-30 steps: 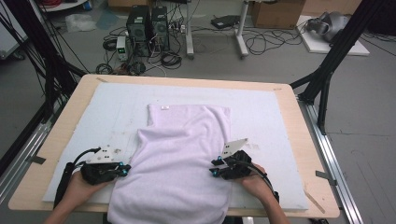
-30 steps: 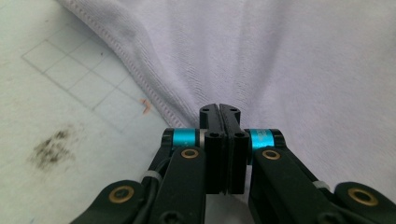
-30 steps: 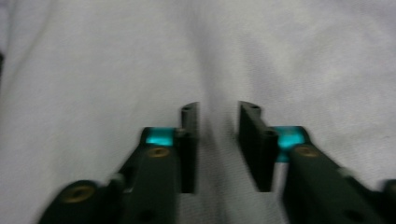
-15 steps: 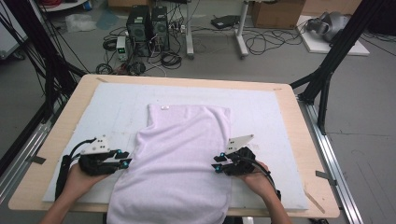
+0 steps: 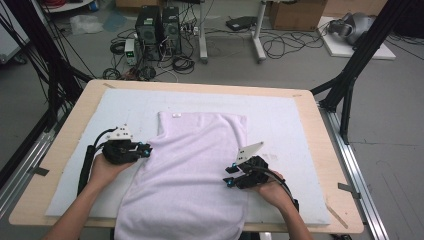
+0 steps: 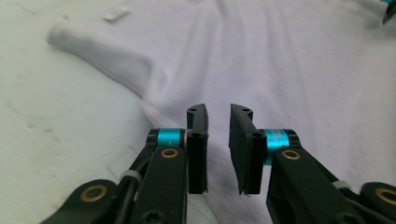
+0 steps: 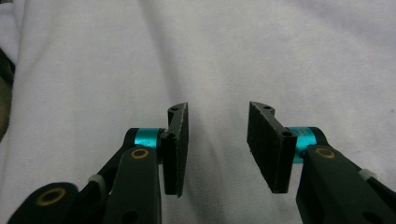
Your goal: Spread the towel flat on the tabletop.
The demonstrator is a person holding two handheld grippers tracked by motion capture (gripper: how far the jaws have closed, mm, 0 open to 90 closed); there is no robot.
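White shirt flat on padded table, both grippers empty at its sides

White shirt (image 5: 192, 170) lies spread on the pale mat (image 5: 280, 120) covering the wooden table (image 5: 320, 150), collar end far from the person, hem hanging over the near edge. Small label (image 5: 176, 115) sits at the far edge of the cloth; the same label (image 6: 116, 13) is seen at the top of the left gripper view. One short sleeve (image 6: 100, 56) sticks out sideways onto the mat

Left gripper (image 5: 145, 149) is at the shirt's left edge near the sleeve, jaws pointing in at the cloth. Left gripper view: jaws a narrow gap apart, nothing between them, cloth lying just under the tips. They have just been closing a little, still on nothing

Right gripper (image 5: 229, 176) is at the shirt's right edge, lower down, also pointing inward. Right gripper view: jaws wider apart, bare fabric between and below, no fold pinched. They have just been opening, with nothing gripped

Why like this, my read: shirt is laid flat and smoothed so it can be folded; grippers sit on opposite side edges to take one side each. Left looks set to pick up the sleeve or side seam, right is open ready for its own edge. No grip made yet, so the fold hasn't started

Computer towers (image 5: 157, 25) and cables on the floor beyond the table, not involved
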